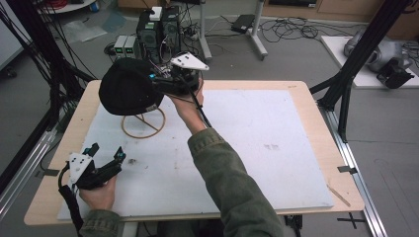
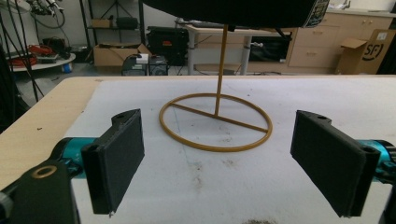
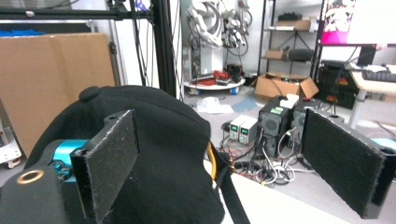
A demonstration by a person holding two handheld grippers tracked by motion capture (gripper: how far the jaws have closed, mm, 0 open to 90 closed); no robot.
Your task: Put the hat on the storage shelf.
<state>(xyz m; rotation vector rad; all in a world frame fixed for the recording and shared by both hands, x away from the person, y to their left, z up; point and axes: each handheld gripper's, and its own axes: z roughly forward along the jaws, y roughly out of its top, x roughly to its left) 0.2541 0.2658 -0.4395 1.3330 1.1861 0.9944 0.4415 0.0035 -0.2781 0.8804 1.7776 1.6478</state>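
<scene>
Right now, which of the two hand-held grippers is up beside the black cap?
The right hand-held gripper: its jaws stand open beside the black cap on the wire stand. The left hand-held gripper waits low over the white mat, apart from the cap.

The black cap (image 2: 233, 11) is cut off at twelve o'clock; it hides the stand's (image 1: 143, 123) top.
</scene>
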